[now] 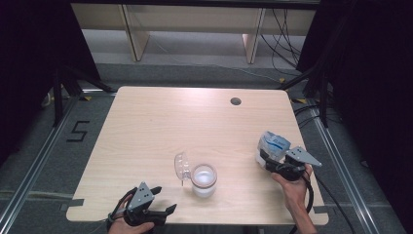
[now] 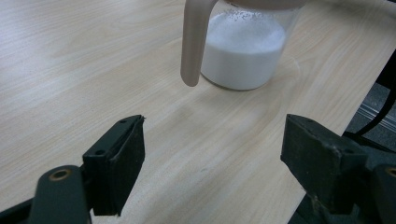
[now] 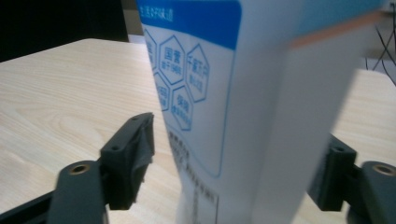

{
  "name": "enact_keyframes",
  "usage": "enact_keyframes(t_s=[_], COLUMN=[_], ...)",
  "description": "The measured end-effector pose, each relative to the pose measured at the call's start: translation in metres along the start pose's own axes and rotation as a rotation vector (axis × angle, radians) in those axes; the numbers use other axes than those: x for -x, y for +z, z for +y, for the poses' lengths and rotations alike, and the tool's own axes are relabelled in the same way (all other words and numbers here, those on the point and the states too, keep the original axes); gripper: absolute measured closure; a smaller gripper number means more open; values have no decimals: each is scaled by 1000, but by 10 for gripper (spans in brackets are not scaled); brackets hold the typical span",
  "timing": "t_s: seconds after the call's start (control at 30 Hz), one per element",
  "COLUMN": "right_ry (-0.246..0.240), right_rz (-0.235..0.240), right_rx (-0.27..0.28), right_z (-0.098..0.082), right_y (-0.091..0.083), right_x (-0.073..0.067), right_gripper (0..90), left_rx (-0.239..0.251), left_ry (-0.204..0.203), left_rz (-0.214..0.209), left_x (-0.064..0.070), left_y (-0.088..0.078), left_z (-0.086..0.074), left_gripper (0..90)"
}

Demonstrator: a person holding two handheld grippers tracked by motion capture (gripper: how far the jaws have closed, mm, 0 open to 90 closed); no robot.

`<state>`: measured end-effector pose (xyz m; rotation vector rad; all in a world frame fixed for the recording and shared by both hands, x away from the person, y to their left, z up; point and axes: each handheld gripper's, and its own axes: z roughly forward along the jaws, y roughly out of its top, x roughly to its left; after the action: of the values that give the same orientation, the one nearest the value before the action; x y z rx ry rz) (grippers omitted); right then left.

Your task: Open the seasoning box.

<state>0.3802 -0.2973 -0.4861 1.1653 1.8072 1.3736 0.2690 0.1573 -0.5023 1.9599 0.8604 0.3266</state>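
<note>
A clear jar [image 1: 203,179] part full of white powder stands near the table's front middle, its hinged lid [image 1: 181,166] flipped open to the left. In the left gripper view the jar [image 2: 243,51] sits just ahead. My left gripper [image 1: 164,199] [image 2: 212,126] rests at the front left, open, with nothing between its jaws. A white and blue printed pouch [image 1: 272,145] [image 3: 243,116] stands upright at the right side. My right gripper [image 1: 269,163] [image 3: 240,135] straddles its lower part. The near jaw stands a little off the pouch; the pouch hides the pad of the far one.
A round cable hole [image 1: 235,101] lies near the table's [image 1: 146,122] far edge. Black cables trail off the right edge. On the floor to the left is a tape mark [image 1: 78,130]. Wooden furniture legs [image 1: 134,34] stand beyond the table.
</note>
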Motion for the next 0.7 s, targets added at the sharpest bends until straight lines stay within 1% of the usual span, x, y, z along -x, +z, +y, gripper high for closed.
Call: enact_keyframes(t_s=[0.03,0.07,0.1,0.13,0.17,0.2,0.23,0.27,0.3,0.33,0.37,0.4,0.43,0.47,0.5,0.53,0.57,0.6,0.63,0.67,0.7], right_ry=[27,53,36,45,34,1,-10,-6,-4,10,9,1,-32,-29,-13,5,-46,-36,-40,-41,-46], right_rz=[-17,-25,-21,-35,-40,-41,-49,-44,-39,-38,-55,-43,-35,-41,-48,-30,-50,-46,-40,-47,-45], right_rx=[-11,-13,-17,-33,-29,-25,-43,-29,-28,-38,-53,-55,-41,-47,-49,-52,-64,-68,-69,-66,-81], right_z=[0,0,0,1,1,0,1,0,0,0,0,0,0,0,-1,-1,-1,-1,-1,-2,-2], right_y=[-3,-6,-8,-12,-16,-18,-20,-22,-24,-26,-29,-31,-31,-33,-34,-36,-39,-42,-43,-46,-48], right_x=[-2,-4,-4,-6,-7,-6,-6,-7,-7,-10,-13,-13,-11,-13,-15,-17,-16,-19,-19,-21,-21], right_gripper=[252,250,250,246,242,243,241,241,240,238,234,233,233,232,228,220,215,220,219,214,207], left_rx=[1,-22,-3,-6,-6,-5,-7,-6,-5,-6,-7,-7,-7,-7,-7,-7,-7,-8,-6,-6,-6], left_ry=[0,21,1,8,3,-25,-23,-27,-14,-7,2,6,6,6,5,5,5,5,2,1,1], left_rz=[1,3,1,0,0,-8,-9,-10,-6,-5,-6,-6,-5,-5,-5,-6,-6,-7,-8,-8,-7], left_x=[0,-1,0,0,0,2,2,2,1,1,0,0,0,0,0,0,0,0,0,0,0], left_y=[0,-1,0,0,0,1,0,1,1,1,0,0,0,0,0,0,1,1,1,1,1], left_z=[0,0,0,0,0,-1,-1,-1,0,0,0,0,0,0,0,0,0,0,0,0,0], left_gripper=[212,212,212,212,212,212,213,212,212,212,212,212,212,212,212,212,212,212,212,212,212])
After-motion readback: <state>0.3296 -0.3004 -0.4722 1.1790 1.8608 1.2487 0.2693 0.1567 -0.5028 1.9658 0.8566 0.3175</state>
